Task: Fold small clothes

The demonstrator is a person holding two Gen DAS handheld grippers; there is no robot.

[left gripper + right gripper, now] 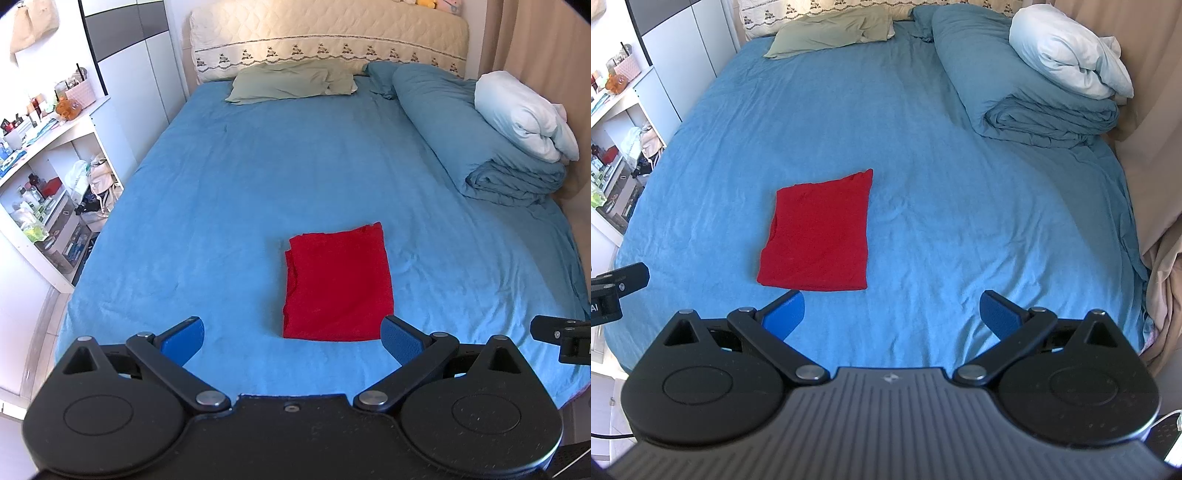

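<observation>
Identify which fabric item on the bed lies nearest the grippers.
The folded red garment, flat on the blue sheet just beyond both open grippers. The green pillow, rolled blue duvet and white pillow lie farther back.

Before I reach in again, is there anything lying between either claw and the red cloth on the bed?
Nothing visible. Only bare blue sheet separates the open left claw and the open right claw from the folded red cloth.

a home bedroom: a blue-sheeted bed (258, 166) with pillow (291, 81), quilted headboard (325, 33), and cluttered white shelves (55, 177).
</observation>
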